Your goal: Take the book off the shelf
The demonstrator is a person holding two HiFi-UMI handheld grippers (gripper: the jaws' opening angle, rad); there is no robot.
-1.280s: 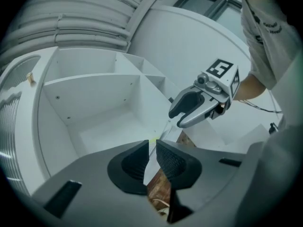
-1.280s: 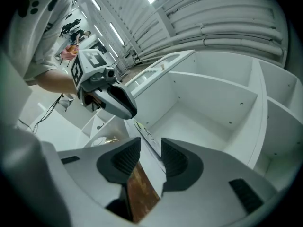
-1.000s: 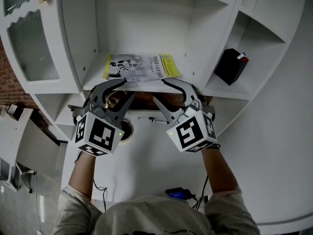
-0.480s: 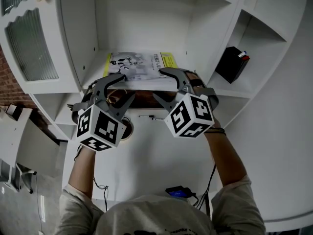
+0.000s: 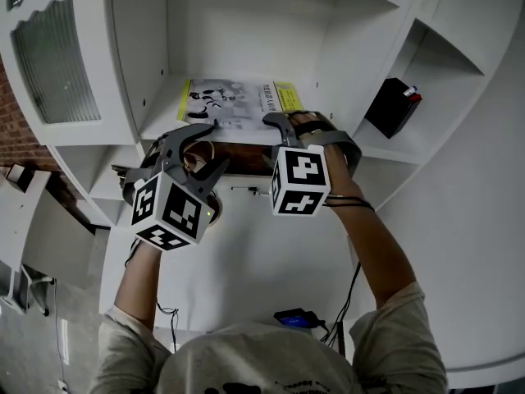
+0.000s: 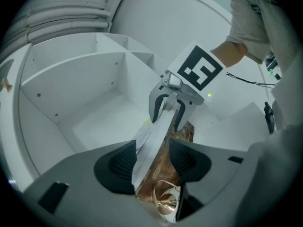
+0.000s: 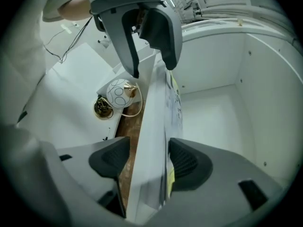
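Book (image 5: 234,103) lies flat at shelf (image 5: 161,121) front edge. Left gripper (image 5: 217,144) released, right gripper (image 5: 276,135) jaws opening; both straddle book and edge.

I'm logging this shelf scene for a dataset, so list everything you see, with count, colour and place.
shelf unit: 1, white, all around
book: 1, yellow-white, flat near the shelf board's front edge
box: 1, black, right compartment
cup: 1, white with gold handle, below the shelf board
device: 1, blue, on the white desktop
left gripper: 1, grey, jaws apart astride board and book
right gripper: 1, grey, jaws opening, board and book between them
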